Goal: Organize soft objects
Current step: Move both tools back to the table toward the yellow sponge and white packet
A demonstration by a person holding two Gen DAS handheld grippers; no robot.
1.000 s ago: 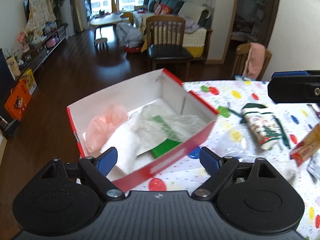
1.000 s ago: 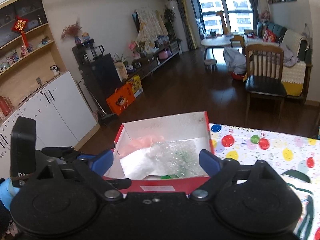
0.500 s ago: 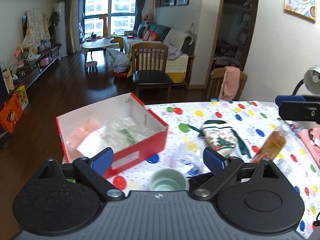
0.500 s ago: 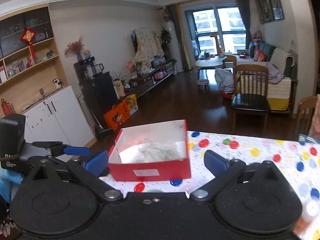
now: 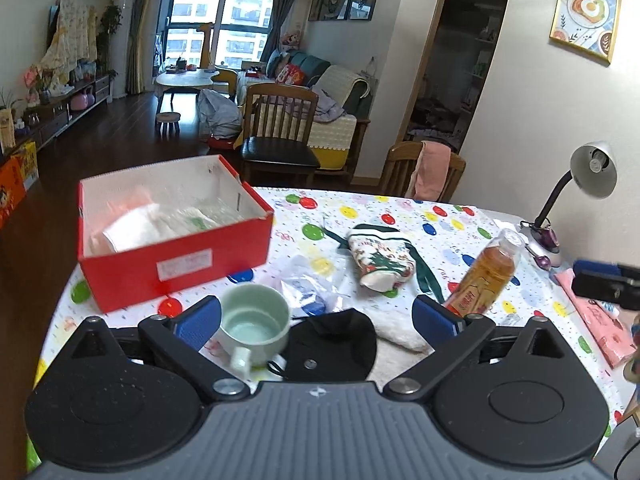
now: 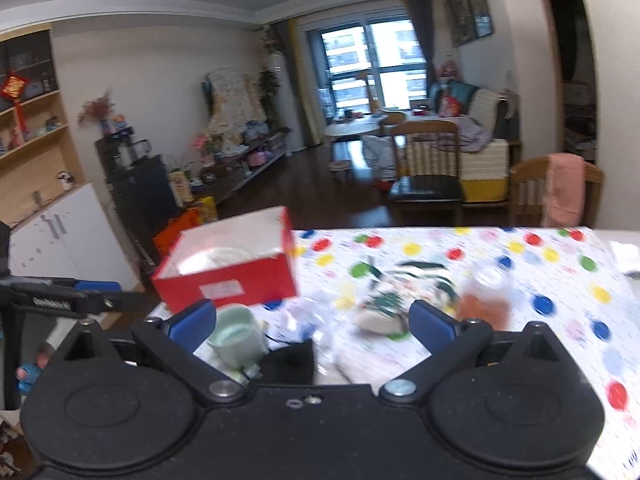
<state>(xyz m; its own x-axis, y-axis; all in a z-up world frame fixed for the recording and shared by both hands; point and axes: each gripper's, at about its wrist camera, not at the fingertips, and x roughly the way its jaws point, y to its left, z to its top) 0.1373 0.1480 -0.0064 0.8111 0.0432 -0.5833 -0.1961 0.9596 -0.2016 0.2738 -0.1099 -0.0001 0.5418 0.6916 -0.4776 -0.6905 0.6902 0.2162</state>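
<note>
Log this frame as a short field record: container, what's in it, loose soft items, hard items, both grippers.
container: red box, open, at the table's left end
contents: white and clear soft packaging, already inside
soft items outside: black cloth, white towel, Christmas-print pouch
hard items: green cup, drink bottle, desk lamp
left gripper: jaws opening, nothing gripped
right gripper: open, nothing gripped

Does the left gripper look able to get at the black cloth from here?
Probably yes: the black cloth lies uncovered just ahead of the left gripper, whose jaws are opening; the green mug crowds one side.
</note>
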